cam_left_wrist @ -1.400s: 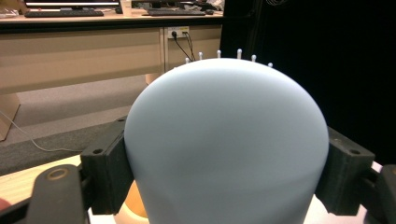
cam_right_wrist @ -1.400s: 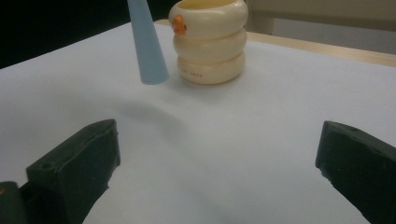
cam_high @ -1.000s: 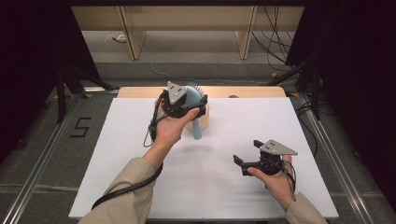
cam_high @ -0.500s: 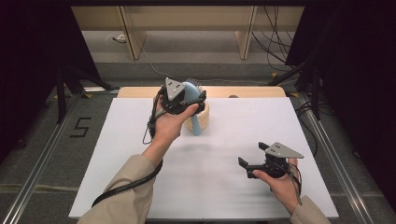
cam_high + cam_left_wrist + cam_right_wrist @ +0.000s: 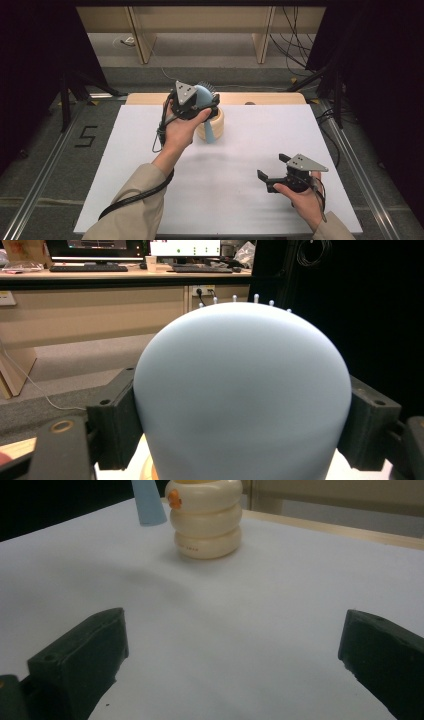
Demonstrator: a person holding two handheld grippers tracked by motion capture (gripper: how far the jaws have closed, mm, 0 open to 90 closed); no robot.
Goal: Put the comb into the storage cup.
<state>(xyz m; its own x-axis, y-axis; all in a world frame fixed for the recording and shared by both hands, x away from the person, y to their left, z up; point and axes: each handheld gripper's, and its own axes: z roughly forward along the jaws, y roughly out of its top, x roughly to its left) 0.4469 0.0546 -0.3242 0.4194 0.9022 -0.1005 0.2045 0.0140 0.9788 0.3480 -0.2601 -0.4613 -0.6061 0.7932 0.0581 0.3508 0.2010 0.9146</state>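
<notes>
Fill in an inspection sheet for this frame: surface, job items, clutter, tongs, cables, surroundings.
Surface: white tabletop, wooden strip along the far edge.
Job's things: pale blue hairbrush, handle hanging beside a cream ringed holder.
Clutter: nothing seen.
Tongs: left tongs clamp the brush head; right tongs open, empty, low over the near right of the table.
Cables: black lead along the left sleeve.
Surroundings: grey floor, wooden desks, dark curtains.

the white worktop (image 5: 150, 165) is left bare between the right gripper (image 5: 272, 174) and the cream ringed holder (image 5: 216, 125). the far centre is obstructed by that holder and the light-blue brush (image 5: 202, 95) above it.
</notes>
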